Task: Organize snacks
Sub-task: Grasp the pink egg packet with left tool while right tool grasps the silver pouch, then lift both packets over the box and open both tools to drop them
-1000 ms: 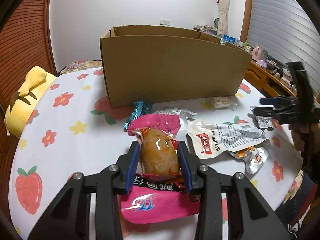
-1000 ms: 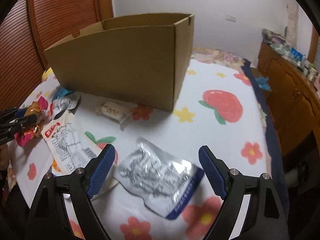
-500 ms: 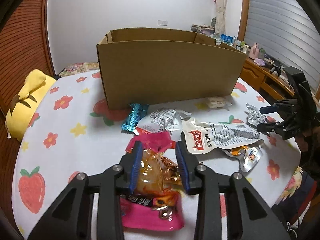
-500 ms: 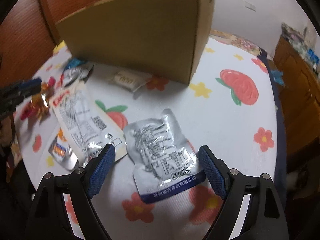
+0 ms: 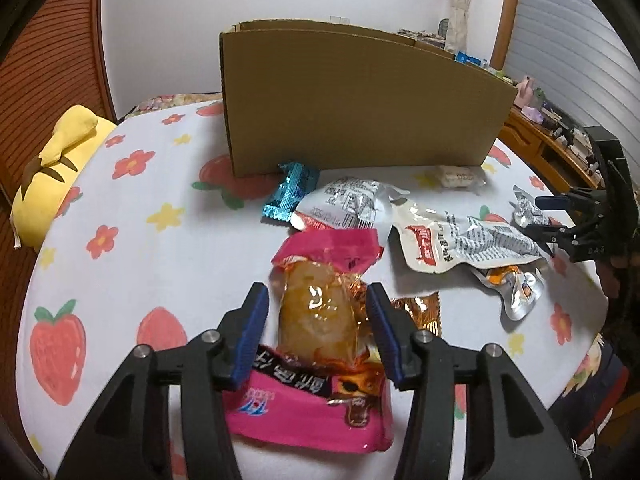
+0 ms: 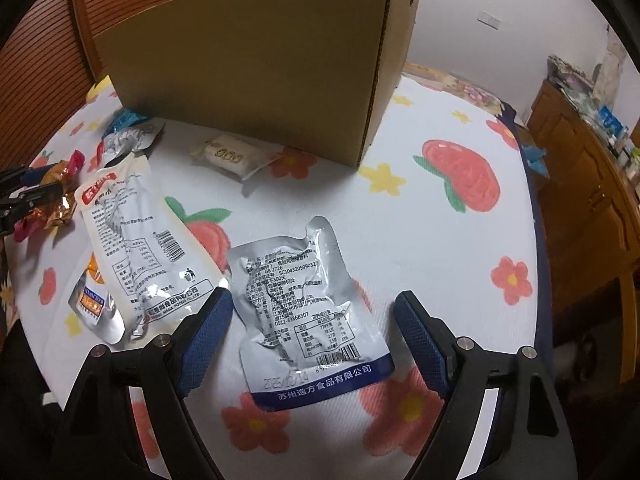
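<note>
While the right hand-held gripper (image 6: pixel 312 332) stays wide, the left hand-held gripper (image 5: pixel 318 322) has loosened around the pink snack (image 5: pixel 320 308).

Both wrist views look low and close across the bed (image 5: pixel 168 264) toward the box (image 5: pixel 360 112) (image 6: pixel 256 64), from opposite ends.

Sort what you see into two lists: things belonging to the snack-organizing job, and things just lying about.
Job: brown cardboard box; pink-ended clear snack packet; silver foil pouch with blue edge; white red-labelled pouch; teal candy wrapper.
Lying about: yellow plush toy; wooden cabinet.
</note>
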A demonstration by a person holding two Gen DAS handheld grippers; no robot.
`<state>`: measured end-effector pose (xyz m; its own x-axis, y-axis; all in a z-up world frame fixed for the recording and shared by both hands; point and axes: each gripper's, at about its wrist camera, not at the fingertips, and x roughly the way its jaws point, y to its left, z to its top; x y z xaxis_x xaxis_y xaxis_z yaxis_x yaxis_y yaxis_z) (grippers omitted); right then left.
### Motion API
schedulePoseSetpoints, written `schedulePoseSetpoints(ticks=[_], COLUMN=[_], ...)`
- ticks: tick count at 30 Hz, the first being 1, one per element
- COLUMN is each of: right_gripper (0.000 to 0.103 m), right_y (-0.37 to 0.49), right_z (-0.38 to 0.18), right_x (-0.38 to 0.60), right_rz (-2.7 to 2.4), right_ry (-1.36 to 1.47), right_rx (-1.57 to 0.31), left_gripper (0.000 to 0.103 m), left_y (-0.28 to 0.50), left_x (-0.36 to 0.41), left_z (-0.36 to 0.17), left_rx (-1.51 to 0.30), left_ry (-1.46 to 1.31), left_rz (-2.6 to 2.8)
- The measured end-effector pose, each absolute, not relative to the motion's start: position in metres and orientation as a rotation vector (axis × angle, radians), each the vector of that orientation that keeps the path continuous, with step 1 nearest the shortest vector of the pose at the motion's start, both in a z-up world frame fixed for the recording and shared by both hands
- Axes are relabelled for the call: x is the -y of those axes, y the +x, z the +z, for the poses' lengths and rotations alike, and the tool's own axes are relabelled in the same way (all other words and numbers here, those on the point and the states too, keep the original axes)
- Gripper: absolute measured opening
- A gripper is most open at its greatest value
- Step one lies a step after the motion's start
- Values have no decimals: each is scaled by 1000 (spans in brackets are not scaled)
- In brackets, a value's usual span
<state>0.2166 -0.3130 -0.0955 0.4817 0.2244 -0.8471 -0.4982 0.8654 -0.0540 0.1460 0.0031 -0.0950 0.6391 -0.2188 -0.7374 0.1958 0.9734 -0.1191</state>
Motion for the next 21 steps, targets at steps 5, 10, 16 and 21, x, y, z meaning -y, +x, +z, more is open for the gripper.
schedulePoseSetpoints(ticks=[5, 10, 16, 21], right_gripper=[85, 83, 64, 61], right_y=[218, 218, 216, 214], right_z=[-97, -97, -94, -93], right_x=[315, 315, 312, 308], right_rz=[453, 449, 452, 440], right_ry=[-294, -292, -289, -298], right_rx=[-974, -972, -971, -978], left_gripper=[44, 36, 36, 36], left_y=[144, 143, 141, 138], left_x=[-8, -10, -15, -16], left_z=[-98, -98, -93, -81], left_rx=[-861, -852, -828, -796], left_ry=[-41, -57, -83, -85], left_rz=[-257, -262, -256, -257])
